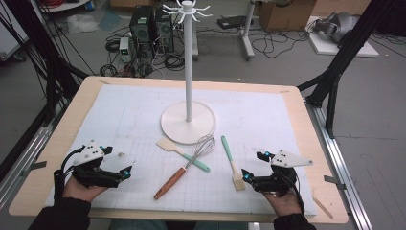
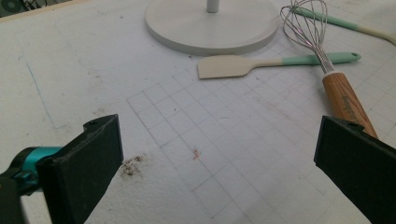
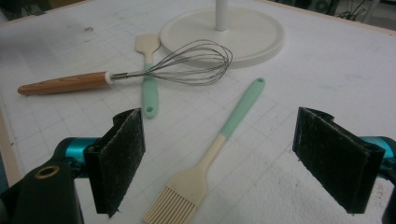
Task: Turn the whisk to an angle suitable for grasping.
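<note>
Waiting with both sets of fingers spread and empty, left gripper (image 1: 125, 173) and right gripper (image 1: 253, 167) low over the table (image 1: 57, 143). Next, I judge, my right closes on the pastry brush (image 3: 210, 158) handle just ahead of it.

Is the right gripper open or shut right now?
Open. The right gripper has its jaws standing wide apart with nothing between the pads; the pastry brush lies on the mat beyond them, untouched.

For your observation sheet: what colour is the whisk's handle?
The whisk's handle is brown wood grain with a white collar, clearest in the right gripper view.
</note>
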The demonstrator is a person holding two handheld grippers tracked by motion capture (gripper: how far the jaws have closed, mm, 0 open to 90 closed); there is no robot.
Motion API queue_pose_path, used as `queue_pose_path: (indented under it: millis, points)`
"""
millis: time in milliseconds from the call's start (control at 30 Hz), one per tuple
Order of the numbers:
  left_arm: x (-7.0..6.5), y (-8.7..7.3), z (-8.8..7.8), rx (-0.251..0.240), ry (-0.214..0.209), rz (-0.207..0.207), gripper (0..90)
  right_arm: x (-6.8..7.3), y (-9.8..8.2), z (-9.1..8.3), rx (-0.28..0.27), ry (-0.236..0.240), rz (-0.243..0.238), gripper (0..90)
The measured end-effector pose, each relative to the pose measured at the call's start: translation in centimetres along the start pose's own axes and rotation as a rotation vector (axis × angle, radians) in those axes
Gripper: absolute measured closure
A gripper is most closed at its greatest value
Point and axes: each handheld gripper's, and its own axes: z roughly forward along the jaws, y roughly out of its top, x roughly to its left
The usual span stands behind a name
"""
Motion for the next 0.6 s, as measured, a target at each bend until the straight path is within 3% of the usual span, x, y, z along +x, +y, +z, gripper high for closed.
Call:
queue_pose_path:
  millis: [600]
  points:
    - [-0.56, 0.1, -0.08, -0.011, -0.018, 0.012, 1.8, 0.5, 0.15, 0.05, 0.012, 0.007, -0.022, 15.8]
